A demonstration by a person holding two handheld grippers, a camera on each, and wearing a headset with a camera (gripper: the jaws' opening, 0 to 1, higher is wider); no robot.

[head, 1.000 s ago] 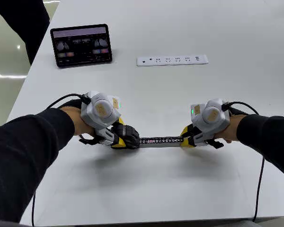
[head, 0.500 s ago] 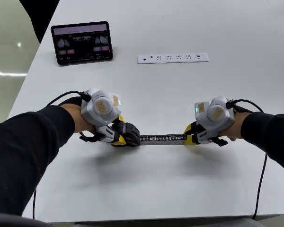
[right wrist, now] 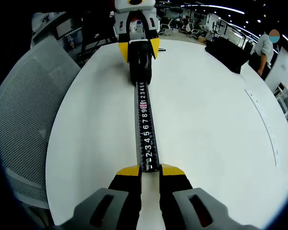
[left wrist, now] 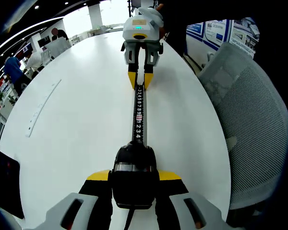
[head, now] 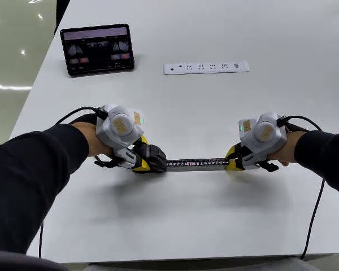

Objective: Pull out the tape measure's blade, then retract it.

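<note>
The black tape measure case (head: 153, 158) lies on the white table, and my left gripper (head: 140, 163) is shut on it; its dark body (left wrist: 134, 175) sits between my yellow-tipped jaws in the left gripper view. The numbered blade (head: 196, 164) runs flat along the table from the case to my right gripper (head: 232, 164), which is shut on the blade's end. In the right gripper view the blade (right wrist: 147, 129) stretches from my jaws to the far case (right wrist: 140, 62). The left gripper view shows the blade (left wrist: 138, 112) reaching the right gripper (left wrist: 140, 79).
A tablet (head: 97, 48) stands at the table's far left and a white power strip (head: 206, 68) lies behind the grippers. Cables trail from both grippers. A mesh chair (left wrist: 245, 120) stands off the table's near edge (head: 175, 257).
My right gripper has moved rightward with the blade's end, so more blade shows between the grippers. The left gripper and case have stayed in place.
</note>
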